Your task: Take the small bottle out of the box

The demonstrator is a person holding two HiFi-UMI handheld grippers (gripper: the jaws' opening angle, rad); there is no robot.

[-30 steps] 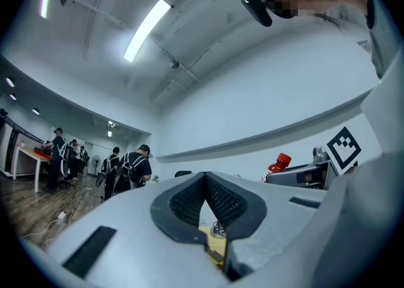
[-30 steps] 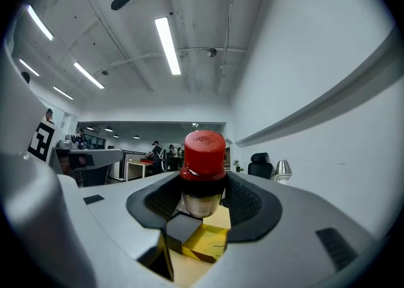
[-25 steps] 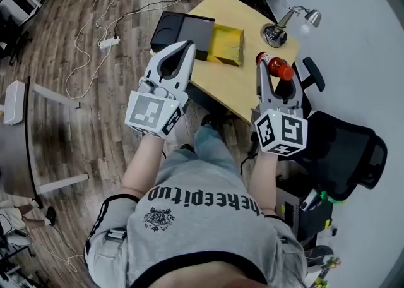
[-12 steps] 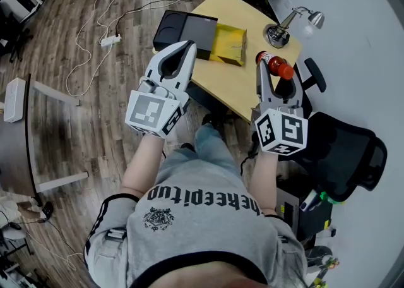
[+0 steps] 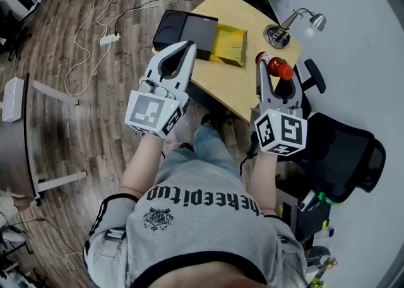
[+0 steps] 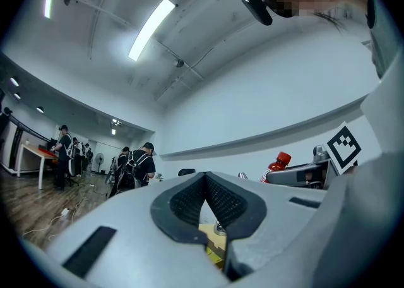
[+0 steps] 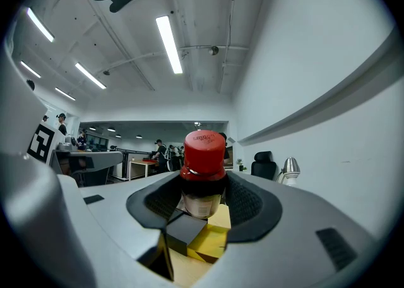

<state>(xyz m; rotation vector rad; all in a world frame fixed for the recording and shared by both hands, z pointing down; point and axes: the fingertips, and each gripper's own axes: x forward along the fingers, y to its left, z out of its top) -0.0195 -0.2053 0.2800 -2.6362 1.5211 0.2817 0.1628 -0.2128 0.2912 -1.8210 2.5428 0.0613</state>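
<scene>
While the small bottle with a red cap and dark contents (image 7: 203, 154) is out of the box, it is not set down anywhere: the right gripper (image 7: 203, 193) has its two jaws pressed on the bottle's body just under the cap, and holds it in the air above the near right part of the pale wooden table (image 5: 233, 84). In the head view the bottle (image 5: 281, 67) lies tilted in this gripper (image 5: 273, 69), well apart from the open yellow box (image 5: 228, 45), which stands further back with a black flat part (image 5: 186, 28) touching it, and near a silver desk lamp (image 5: 278, 31). The left gripper (image 5: 182, 50) hangs over the table's near edge with its jaws brought together at the tips and nothing between them (image 6: 205, 182). I judge the bottle to be light and stiff, with a smooth round wall which may turn or slip between the pads; whether it is glass or plastic I cannot tell. The shoulder below the cap seems the safest place to hold, as the wider cap would stop it from sliding down.
</scene>
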